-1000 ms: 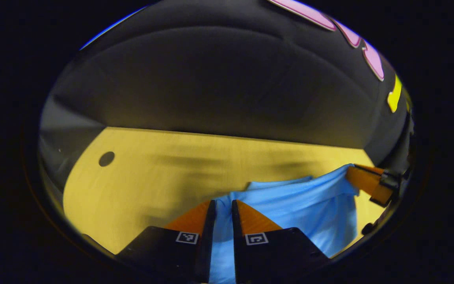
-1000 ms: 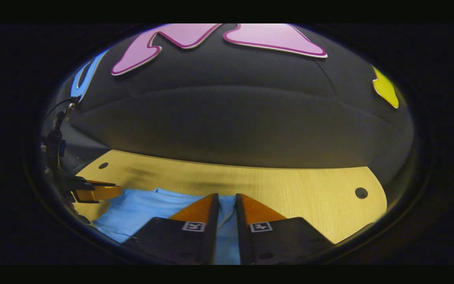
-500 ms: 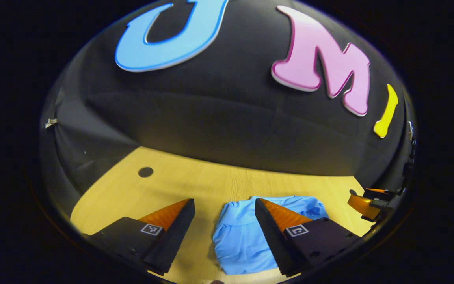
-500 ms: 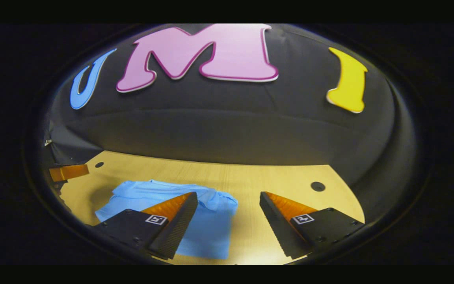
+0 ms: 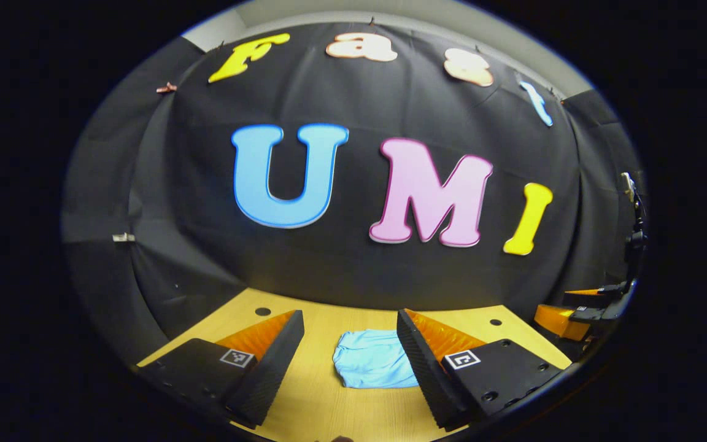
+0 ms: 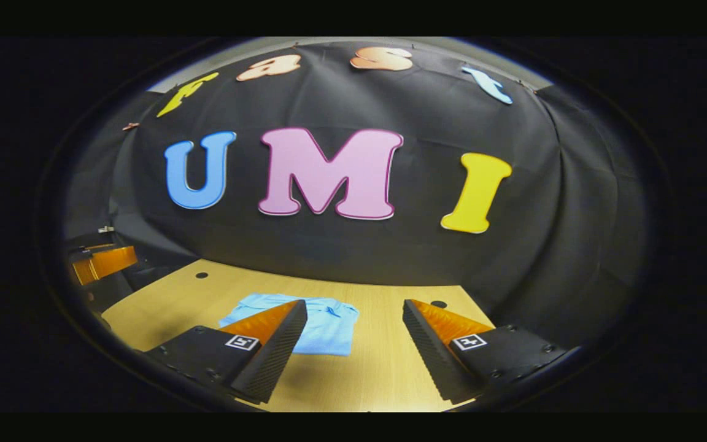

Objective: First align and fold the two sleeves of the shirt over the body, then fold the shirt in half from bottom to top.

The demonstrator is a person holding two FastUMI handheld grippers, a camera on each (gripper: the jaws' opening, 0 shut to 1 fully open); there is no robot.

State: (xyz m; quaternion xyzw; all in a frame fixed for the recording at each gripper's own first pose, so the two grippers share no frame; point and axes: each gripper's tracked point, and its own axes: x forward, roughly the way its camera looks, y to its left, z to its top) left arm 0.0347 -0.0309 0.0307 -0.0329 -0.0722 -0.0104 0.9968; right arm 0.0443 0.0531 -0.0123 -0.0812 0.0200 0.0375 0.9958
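Left gripper view: the left gripper (image 5: 350,344) sits at 6 o'clock with its two fingers spread wide apart and nothing between them. Through the gap, a folded light blue shirt (image 5: 373,367) lies flat on a wooden table (image 5: 323,399). The shirt is a compact, roughly square bundle, slightly wider than deep, so its long axis runs from 9 to 3 o'clock. Its rumpled, rounded edge faces the black cloth wall (image 5: 353,270) at 12 o'clock; its straight edge faces the camera. At 3 o'clock the right gripper (image 5: 574,310) pokes in from the edge, well apart from the shirt; whether its fingers are parted cannot be told here. Small round holes (image 5: 262,311) mark the table near the wall.

Right gripper view: the right gripper (image 6: 353,322) is at 6 o'clock, its fingers also spread wide and empty. Here the shirt (image 6: 323,325) lies at about 7 o'clock, partly hidden behind the left-hand finger (image 6: 270,350), not between the fingers. More of its width shows, stretching from 9 to 3 o'clock, with the neat fold edge nearest the camera. The left gripper (image 6: 99,263) appears at 9 o'clock, beyond the table (image 6: 378,368) edge.
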